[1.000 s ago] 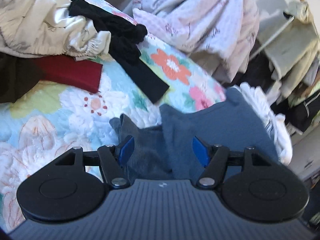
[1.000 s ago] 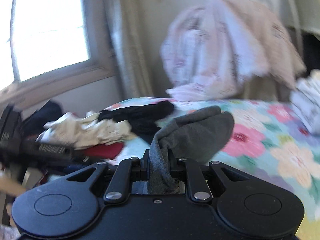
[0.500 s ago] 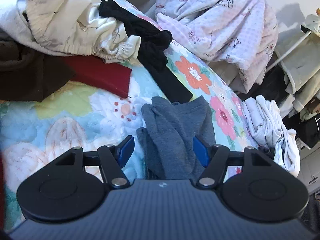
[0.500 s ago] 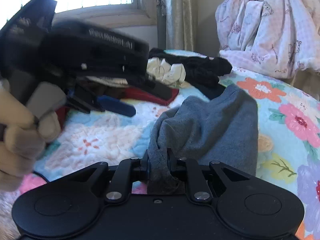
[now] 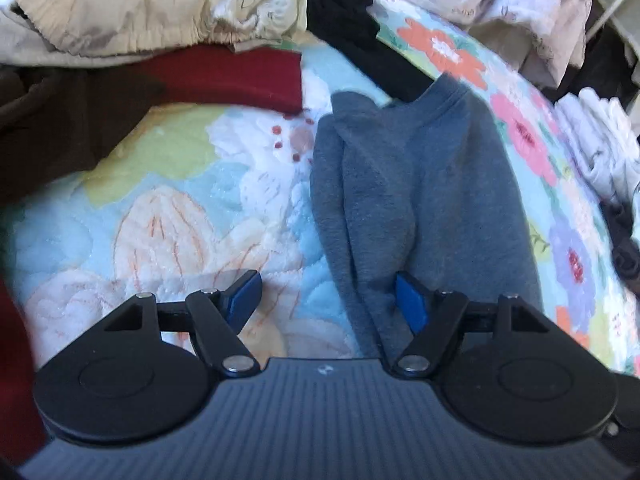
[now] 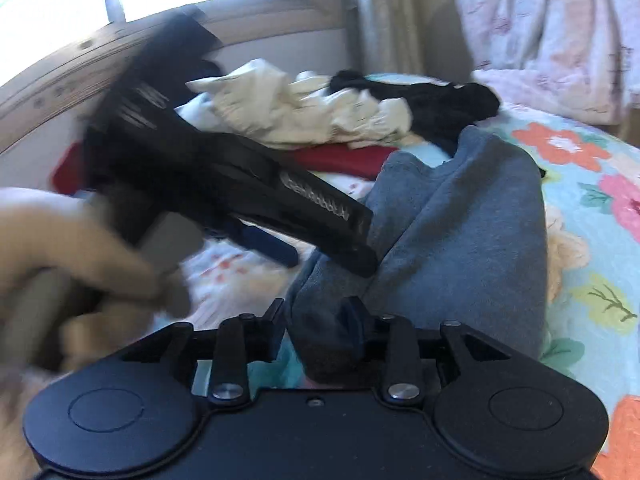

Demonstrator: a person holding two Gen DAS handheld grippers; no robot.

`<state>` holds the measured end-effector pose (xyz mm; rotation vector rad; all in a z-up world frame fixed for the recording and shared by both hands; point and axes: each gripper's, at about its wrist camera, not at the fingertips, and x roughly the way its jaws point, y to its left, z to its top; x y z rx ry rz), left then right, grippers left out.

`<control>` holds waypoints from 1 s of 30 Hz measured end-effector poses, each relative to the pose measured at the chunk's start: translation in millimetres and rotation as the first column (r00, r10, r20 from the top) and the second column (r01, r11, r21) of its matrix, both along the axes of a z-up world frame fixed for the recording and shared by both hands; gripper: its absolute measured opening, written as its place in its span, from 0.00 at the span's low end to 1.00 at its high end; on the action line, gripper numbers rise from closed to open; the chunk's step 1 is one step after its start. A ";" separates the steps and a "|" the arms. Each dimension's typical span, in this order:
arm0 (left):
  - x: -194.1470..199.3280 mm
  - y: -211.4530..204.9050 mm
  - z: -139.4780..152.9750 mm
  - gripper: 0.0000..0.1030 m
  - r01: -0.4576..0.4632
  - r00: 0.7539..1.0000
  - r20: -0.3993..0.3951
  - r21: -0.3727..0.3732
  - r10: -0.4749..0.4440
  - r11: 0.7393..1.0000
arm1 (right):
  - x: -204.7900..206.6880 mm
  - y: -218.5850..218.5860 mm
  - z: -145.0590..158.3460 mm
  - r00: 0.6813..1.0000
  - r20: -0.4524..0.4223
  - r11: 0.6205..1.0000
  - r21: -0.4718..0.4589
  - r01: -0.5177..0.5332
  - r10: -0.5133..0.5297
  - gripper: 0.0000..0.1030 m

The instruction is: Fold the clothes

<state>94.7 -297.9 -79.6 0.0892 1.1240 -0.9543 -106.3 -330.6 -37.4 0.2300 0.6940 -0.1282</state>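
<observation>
Left gripper (image 5: 328, 300): jaws opening wide, blue pads (image 5: 410, 302) clamping nothing; a fold of the grey garment (image 5: 424, 200) is lying between them, against the right-hand pad.

Right gripper (image 6: 316, 320): jaws opening, the garment's bunched near edge sitting loosely between them.

Garment: blue-grey, soft fleecy knit, creased lengthwise, ribbed hem at the far end, stretching ahead of both grippers on the floral quilt (image 5: 192, 216).

Beyond: red cloth (image 5: 240, 76), crumpled cream fabric (image 5: 140, 8), black garment (image 5: 348, 8).

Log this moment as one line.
task: fold clothes | grey garment: flat on floral bedspread | left gripper: jaws opening, straddling its edge | right gripper: jaws opening, garment between
</observation>
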 end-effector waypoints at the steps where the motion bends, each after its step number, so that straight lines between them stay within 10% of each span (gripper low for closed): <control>1: 1.2 3.3 2.9 0.70 -0.016 1.000 -0.002 -0.011 0.016 1.000 | -10.4 -5.4 6.8 1.000 0.016 0.999 0.034 -0.002 0.001 0.36; 11: -6.5 19.4 16.5 0.71 -0.028 0.999 -0.028 -0.097 0.026 0.995 | -81.6 -111.0 23.4 0.938 0.086 0.900 0.324 0.291 -0.335 0.54; 19: -20.7 9.4 6.4 0.71 0.034 0.997 0.065 0.046 -0.037 0.998 | -56.7 -112.2 -28.1 0.969 -0.049 0.884 0.399 0.243 -0.244 0.57; 22: -28.4 12.7 10.7 0.73 0.058 0.989 0.134 0.085 -0.069 0.995 | -72.3 -103.3 -38.5 0.978 -0.022 0.900 0.389 0.197 -0.205 0.40; 30: -15.8 24.0 13.9 0.72 0.030 0.999 0.029 -0.029 -0.030 0.999 | -88.3 -121.2 -26.4 0.968 0.028 0.877 0.431 0.212 -0.248 0.47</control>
